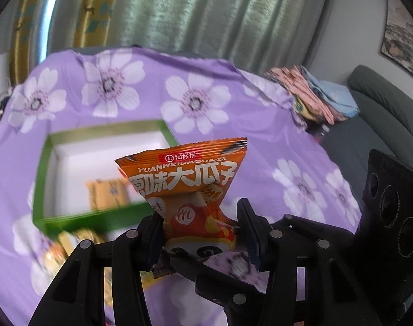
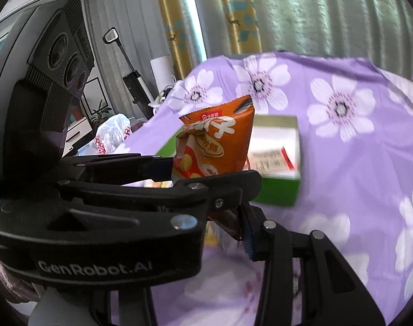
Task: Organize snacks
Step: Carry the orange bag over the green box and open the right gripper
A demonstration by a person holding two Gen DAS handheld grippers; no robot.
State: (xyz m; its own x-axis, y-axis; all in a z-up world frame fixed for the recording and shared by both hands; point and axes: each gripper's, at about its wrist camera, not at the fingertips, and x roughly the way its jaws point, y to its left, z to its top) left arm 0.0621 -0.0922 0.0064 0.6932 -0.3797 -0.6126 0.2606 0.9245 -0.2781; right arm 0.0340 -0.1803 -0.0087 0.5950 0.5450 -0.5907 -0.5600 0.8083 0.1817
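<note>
Orange packet [image 1: 184,184] up off the purple floral cloth [image 1: 206,100], pinched low in the left gripper [image 1: 199,225], jaws clenched on its bottom half so the label stands up. Green box [image 1: 41,190] lies just beyond, probably the drop spot. Right gripper [image 2: 244,217]: mostly hidden by the left one; jaw state cannot be told.

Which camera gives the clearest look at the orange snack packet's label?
The left wrist view: the orange snack packet faces the camera, its white lettering sharp, pinched low in the left gripper. The right wrist view shows the orange snack packet edge-on and creased, its print partly cut off.
</note>
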